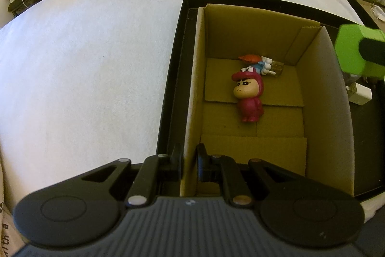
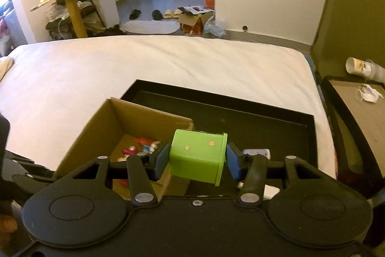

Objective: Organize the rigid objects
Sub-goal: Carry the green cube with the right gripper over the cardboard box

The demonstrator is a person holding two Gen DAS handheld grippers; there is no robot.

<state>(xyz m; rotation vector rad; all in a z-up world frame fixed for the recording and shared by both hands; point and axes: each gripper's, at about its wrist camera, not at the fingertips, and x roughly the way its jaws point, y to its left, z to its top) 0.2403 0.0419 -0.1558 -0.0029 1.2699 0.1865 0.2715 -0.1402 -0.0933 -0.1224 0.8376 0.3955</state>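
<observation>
While clamped – glossy green cube [image 2: 197, 155], corrugated cardboard box [image 2: 105, 122]

Each black hand-held gripper [image 1: 189, 160] [image 2: 197, 161] has a ribbed body, round side discs, silver rivets and flat-padded fingers.

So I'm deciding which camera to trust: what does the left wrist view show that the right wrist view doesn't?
Only the left wrist view: the left gripper shut on the box wall, the red figure clearly, and a white block beyond the box.
Only the right wrist view: the right gripper clamping the green cup, its star stickers, and the doorway.
Both: the box, the black tray, the green cup and the white bed.
</observation>
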